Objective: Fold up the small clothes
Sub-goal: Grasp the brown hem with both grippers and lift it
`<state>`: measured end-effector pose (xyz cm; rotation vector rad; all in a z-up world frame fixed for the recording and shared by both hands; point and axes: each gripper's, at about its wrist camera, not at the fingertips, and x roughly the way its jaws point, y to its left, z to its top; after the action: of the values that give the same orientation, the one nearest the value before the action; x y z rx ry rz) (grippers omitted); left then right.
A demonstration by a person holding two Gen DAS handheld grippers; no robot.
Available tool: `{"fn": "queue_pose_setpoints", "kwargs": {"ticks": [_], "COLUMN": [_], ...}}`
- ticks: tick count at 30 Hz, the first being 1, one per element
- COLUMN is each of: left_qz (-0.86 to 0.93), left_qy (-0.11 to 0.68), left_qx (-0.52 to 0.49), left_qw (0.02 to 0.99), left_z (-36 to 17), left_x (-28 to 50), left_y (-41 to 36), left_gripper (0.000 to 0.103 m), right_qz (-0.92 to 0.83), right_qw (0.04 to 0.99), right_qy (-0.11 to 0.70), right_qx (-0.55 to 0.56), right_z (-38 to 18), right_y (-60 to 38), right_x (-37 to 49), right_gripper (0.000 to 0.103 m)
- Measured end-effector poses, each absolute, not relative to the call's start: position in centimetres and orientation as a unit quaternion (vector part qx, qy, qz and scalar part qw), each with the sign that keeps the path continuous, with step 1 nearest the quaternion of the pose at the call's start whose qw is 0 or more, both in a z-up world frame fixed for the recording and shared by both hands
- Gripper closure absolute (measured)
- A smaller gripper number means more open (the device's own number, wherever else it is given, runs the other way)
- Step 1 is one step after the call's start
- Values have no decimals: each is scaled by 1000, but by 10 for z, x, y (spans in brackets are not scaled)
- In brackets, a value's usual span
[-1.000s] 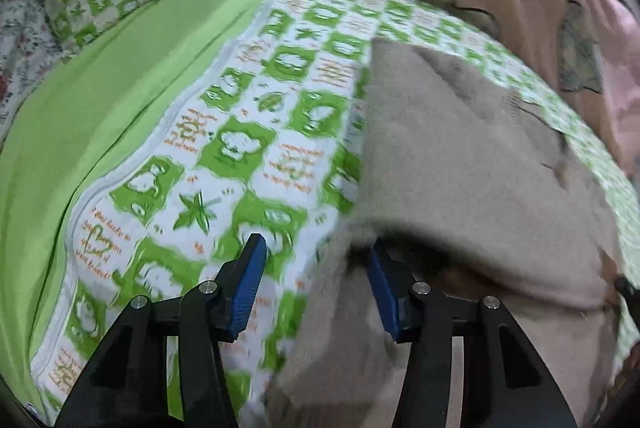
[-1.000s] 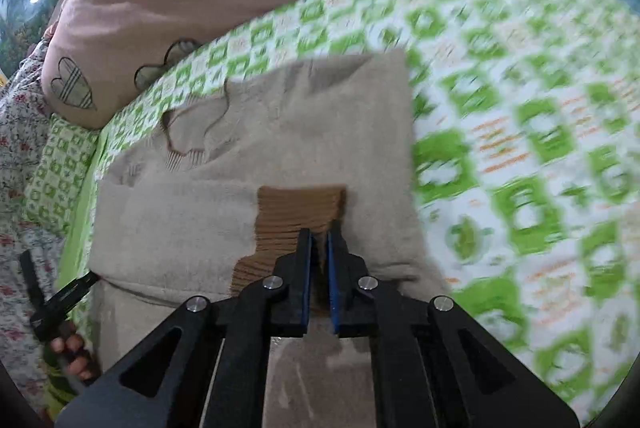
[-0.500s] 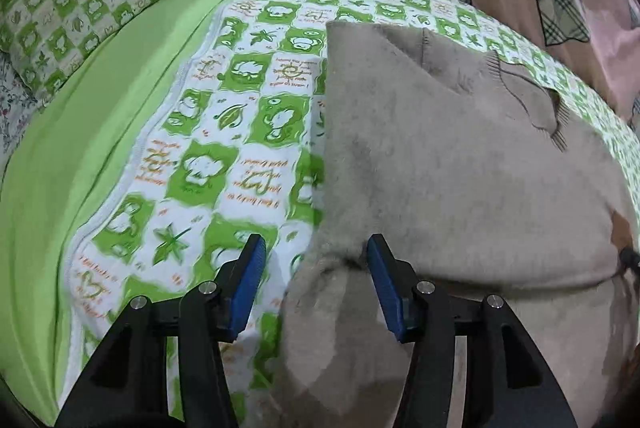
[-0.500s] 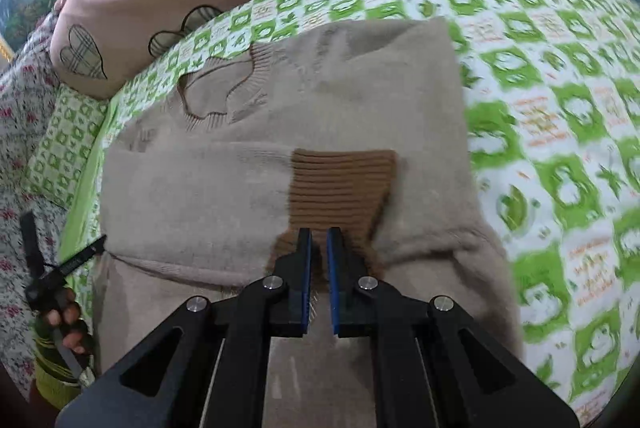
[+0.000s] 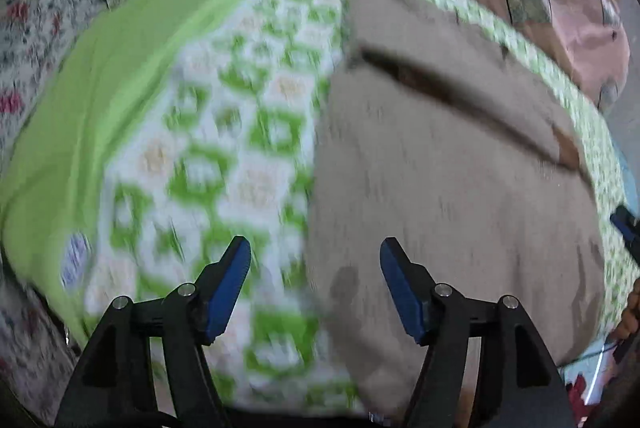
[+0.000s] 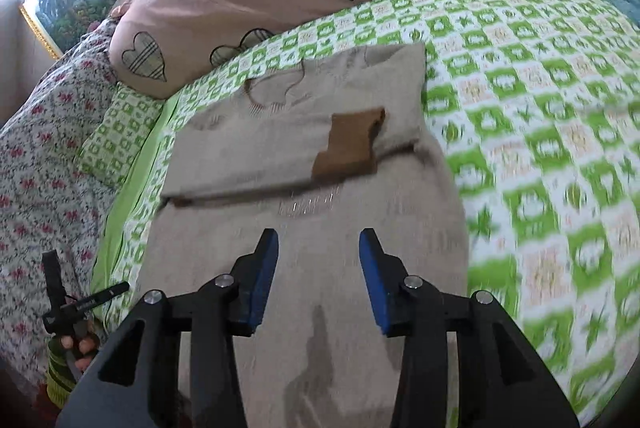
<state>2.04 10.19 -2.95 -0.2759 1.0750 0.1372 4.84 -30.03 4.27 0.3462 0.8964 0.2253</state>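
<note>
Green-checked bedsheet point(image 6: 540, 99) bears the beige sweater point(image 6: 320, 228), sleeves folded across the chest, brown cuff point(image 6: 352, 143) on top.

Risk: the folded sleeves look loose; dragging the hem could spill them.

Left gripper point(image 5: 315, 268) jaws opening, wide, nothing between, over the sweater's edge (view blurred).

Right gripper point(image 6: 319, 254) jaws opening, empty, above the lower body.

Beige sweater point(image 6: 304, 155) lies flat, sleeves folded across.
</note>
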Motion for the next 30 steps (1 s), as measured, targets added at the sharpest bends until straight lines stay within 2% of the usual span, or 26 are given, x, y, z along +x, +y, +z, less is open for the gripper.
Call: {"fn": "queue_pose_setpoints", "kwargs": {"ticks": [4,8,11,17,23,30], "left_qz": [83,76,49,-59,-87,-133], "left_qy": [543,544,553,531,554,537], "left_qx": [-76,-50,-67,-130,-105,-100], "left_qw": [832,834,829,835,821,827], "left_z": [-53,-52,-54,-56,-84,-95], "left_x": [11,-16,-43,-72,-75,-84], "left_y": [71,69,85,83,59,61], "left_gripper": [35,35,37,37,33,35], "right_qz": [127,150,145,133,134,204], "right_qw": [877,877,882,873,860,818], "right_qy": [433,425,418,432,452,501], "right_qx": [163,167,161,185,195,193], "right_z": [40,48,51,33,22,-19], "right_y": [-287,-285,-294,-320,-345,-340], "right_x": [34,16,-4,-41,-83,-110], "right_gripper": [59,58,52,52,52,52]}}
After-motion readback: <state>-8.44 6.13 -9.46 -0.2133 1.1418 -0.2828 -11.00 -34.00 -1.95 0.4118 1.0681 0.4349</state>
